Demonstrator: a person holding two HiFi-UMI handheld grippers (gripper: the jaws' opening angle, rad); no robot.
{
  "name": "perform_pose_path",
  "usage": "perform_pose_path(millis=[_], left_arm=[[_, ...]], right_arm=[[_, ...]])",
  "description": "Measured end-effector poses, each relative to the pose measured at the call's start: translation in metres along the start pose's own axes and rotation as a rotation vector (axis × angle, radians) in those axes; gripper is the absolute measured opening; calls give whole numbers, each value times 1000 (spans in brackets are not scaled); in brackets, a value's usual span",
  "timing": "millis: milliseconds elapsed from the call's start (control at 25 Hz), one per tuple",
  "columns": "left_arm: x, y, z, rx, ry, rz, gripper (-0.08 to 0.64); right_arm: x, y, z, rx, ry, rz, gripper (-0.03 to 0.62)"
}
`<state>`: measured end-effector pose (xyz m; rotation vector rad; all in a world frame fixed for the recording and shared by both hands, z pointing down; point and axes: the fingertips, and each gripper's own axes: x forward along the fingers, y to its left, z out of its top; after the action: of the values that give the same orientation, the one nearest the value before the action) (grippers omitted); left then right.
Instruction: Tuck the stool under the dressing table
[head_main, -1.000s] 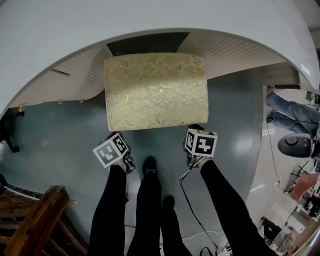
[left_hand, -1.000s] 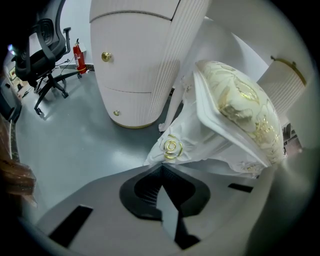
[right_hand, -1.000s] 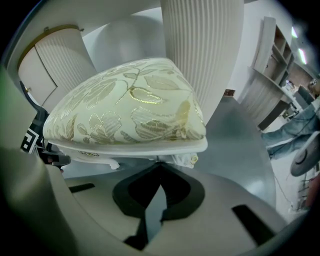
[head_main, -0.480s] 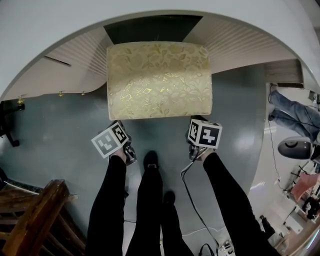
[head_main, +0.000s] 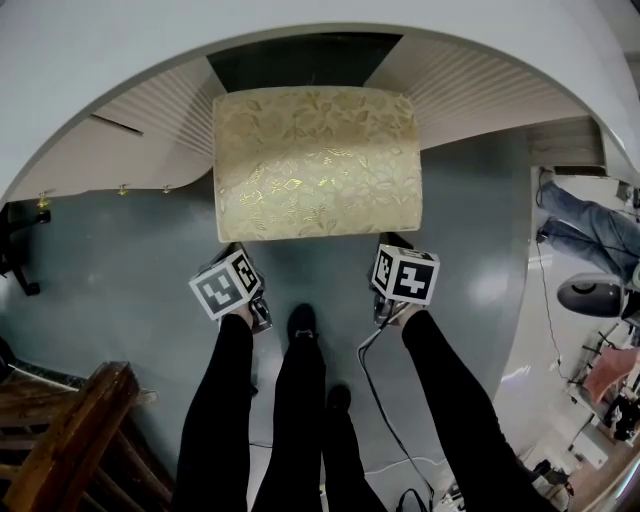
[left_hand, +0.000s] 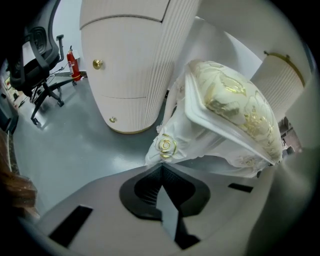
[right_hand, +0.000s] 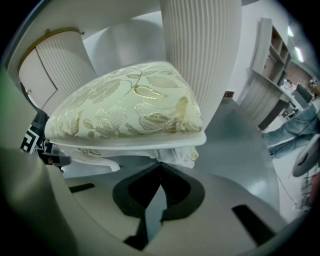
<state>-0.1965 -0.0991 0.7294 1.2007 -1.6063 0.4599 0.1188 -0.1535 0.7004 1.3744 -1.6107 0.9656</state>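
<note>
Stool (head_main: 318, 160) has slid up-frame since a second ago, its far edge now under the table (head_main: 120, 60) at top centre. Left gripper (left_hand: 161, 167) and right gripper (right_hand: 161, 165) hold closed fingers (left_hand: 146, 188) at its near corners, so more straight pushing seems needed. Only the gripper views show the carved legs (left_hand: 165, 145); the head view shows most of the seat still out.

Stool (head_main: 316, 160) deeper under dressing table (head_main: 300, 30) than before.

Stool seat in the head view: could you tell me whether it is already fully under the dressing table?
No; the whole stool seat shows in the open, in front of the dressing table.
</note>
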Motion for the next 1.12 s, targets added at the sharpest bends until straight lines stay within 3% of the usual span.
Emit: perform_pose_path(millis=[200, 560, 1120], left_arm=[[-3, -8, -2, 27, -8, -14, 8], [-14, -7, -23, 32, 22, -6, 8], [-29, -6, -54, 33, 62, -3, 8]], right_arm=[[0, 5, -10, 0, 5, 30, 4], [-6, 22, -28, -96, 23, 97, 3], [-19, 17, -54, -139, 58, 94, 3]])
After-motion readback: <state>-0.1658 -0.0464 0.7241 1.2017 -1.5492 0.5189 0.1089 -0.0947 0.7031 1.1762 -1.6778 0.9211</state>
